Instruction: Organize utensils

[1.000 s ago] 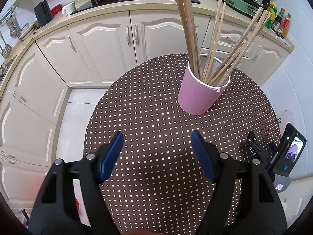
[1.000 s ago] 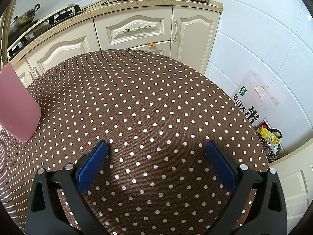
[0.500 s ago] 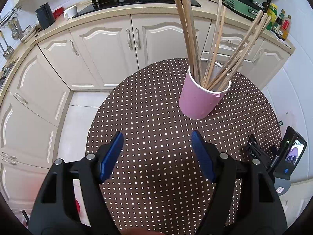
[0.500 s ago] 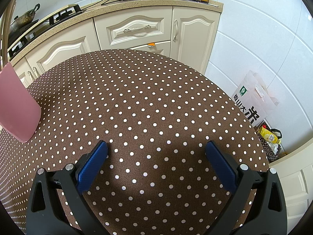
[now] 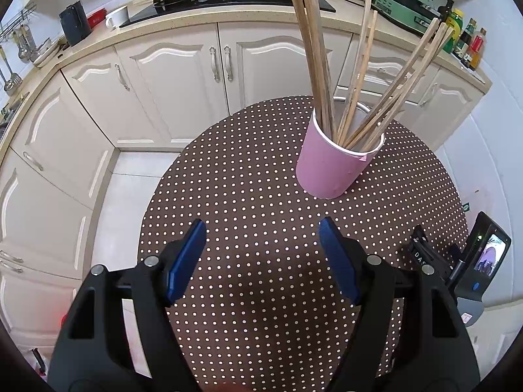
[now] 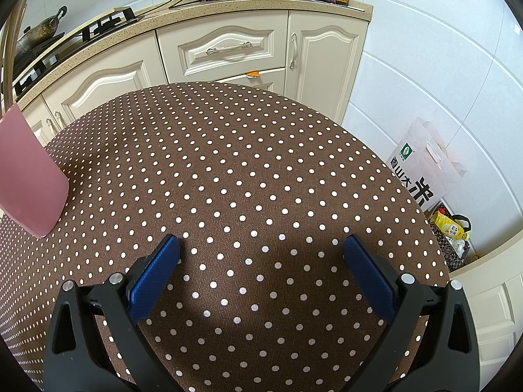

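My left tongs (image 5: pixel 261 254) stand apart with nothing between them, tipped down over the dotted table (image 5: pixel 248 196); I judge I hold them clear because the chopsticks (image 5: pixel 330 75) already stand gathered in the pink cup (image 5: pixel 330 170), fanned against its rim. The cup sits ahead of these tongs and a little to their right, well apart from the blue pads. My right tongs (image 6: pixel 261 268) are also spread wide and bare, over plain cloth; the cup shows only as a pink wall at their far left, not touching.
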`<state>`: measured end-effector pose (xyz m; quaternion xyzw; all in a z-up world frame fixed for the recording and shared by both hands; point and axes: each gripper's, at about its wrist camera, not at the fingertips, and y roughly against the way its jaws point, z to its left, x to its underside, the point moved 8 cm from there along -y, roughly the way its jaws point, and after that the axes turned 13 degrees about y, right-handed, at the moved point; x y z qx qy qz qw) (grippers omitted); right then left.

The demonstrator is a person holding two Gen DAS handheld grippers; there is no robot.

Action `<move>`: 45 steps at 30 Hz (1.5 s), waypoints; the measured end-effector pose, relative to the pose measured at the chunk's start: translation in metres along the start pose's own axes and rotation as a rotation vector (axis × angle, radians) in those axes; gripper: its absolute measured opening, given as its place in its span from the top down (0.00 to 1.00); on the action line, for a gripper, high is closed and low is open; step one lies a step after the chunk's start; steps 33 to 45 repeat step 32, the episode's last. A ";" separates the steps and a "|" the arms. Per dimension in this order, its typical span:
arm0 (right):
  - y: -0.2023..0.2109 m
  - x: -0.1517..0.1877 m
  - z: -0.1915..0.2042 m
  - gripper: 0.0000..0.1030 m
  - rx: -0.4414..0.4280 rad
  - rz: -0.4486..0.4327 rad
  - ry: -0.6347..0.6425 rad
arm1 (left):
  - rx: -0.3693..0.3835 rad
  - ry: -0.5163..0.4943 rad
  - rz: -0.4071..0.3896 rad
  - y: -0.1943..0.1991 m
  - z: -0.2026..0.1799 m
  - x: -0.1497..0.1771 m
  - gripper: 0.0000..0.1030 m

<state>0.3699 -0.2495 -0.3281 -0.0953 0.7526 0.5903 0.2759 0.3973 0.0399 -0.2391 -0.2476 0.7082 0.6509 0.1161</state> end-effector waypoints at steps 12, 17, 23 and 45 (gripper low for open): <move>0.000 0.000 0.000 0.06 0.000 0.000 0.000 | -0.004 0.015 0.001 -0.001 0.003 -0.001 0.31; 0.000 0.000 0.000 0.06 0.000 0.000 0.000 | -0.008 0.012 -0.006 0.000 0.002 -0.002 0.31; 0.000 0.001 0.000 0.06 0.000 0.000 0.000 | -0.008 0.000 0.005 -0.003 -0.001 0.001 0.31; 0.000 0.000 0.000 0.06 0.000 0.000 0.000 | -0.018 0.004 0.019 -0.007 0.000 0.003 0.31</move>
